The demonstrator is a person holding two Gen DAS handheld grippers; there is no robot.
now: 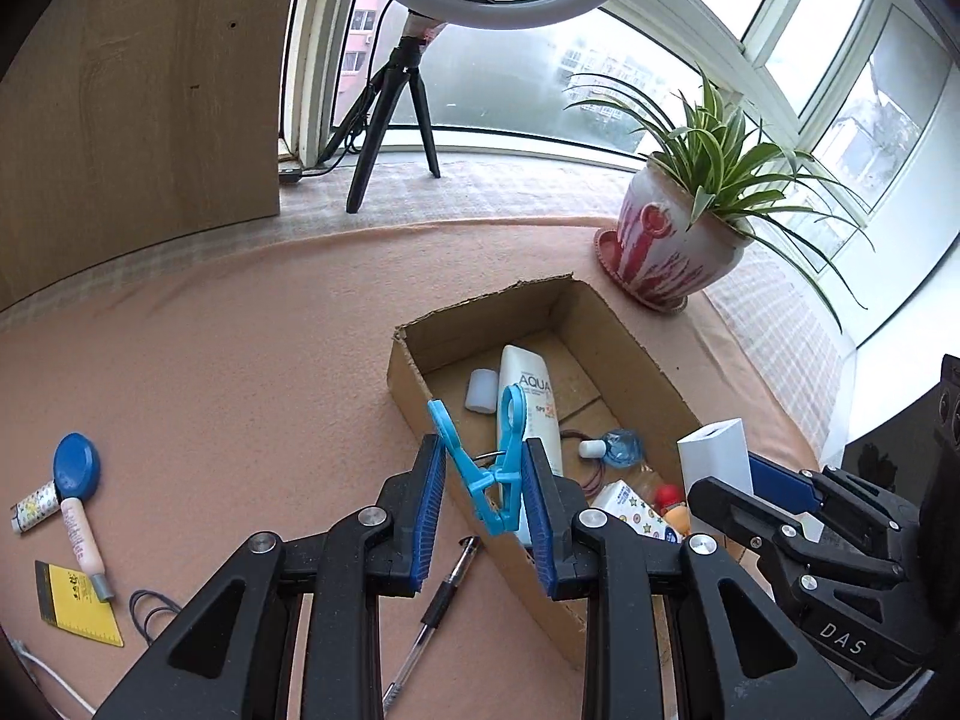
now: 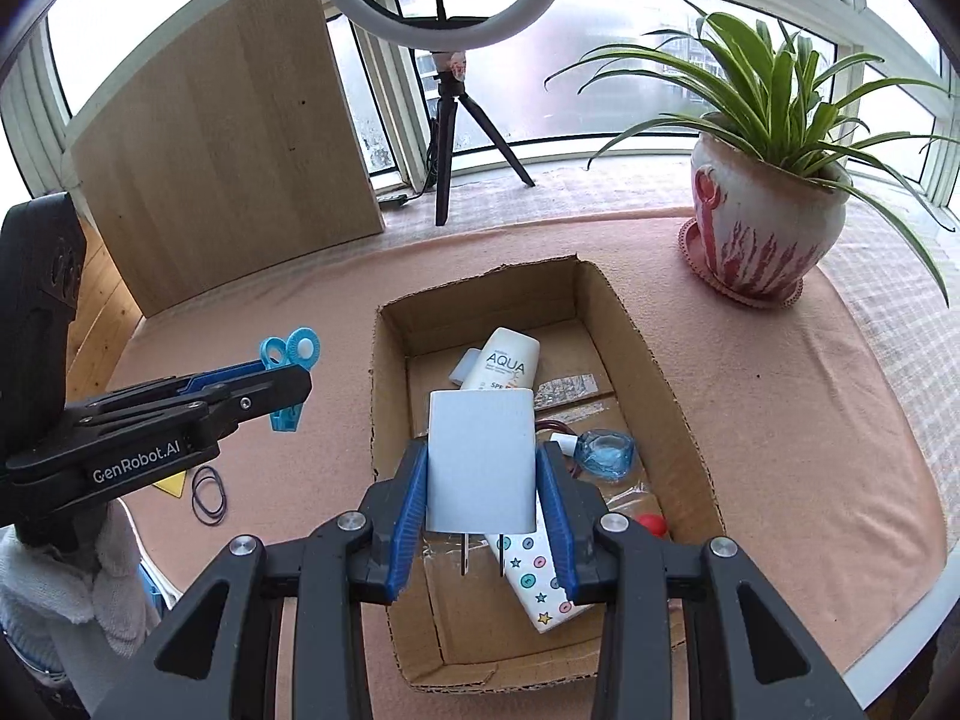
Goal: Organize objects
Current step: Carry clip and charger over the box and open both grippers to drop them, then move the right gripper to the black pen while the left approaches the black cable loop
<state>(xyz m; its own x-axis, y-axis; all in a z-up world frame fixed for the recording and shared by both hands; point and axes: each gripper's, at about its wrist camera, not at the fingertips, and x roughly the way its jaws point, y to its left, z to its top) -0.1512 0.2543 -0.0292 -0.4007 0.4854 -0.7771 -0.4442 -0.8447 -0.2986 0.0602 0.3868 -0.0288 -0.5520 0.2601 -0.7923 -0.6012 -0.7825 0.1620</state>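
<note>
Your left tool [image 1: 485, 516] grips a blue clip [image 1: 495, 468] beside the cardboard box [image 2: 660, 360]; your right tool [image 2: 480, 519] clamps a white charger [image 2: 480, 456] above it. Several items are boxed; the pen [image 1: 432, 606] remains outside.

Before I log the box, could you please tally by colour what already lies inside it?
White: 3 (sunscreen tube, small cap, star-patterned pack)
Blue: 1 (small bottle, cord attached)
Red: 1 (toy, partly hidden)
Total in the cardboard box: 5
</note>
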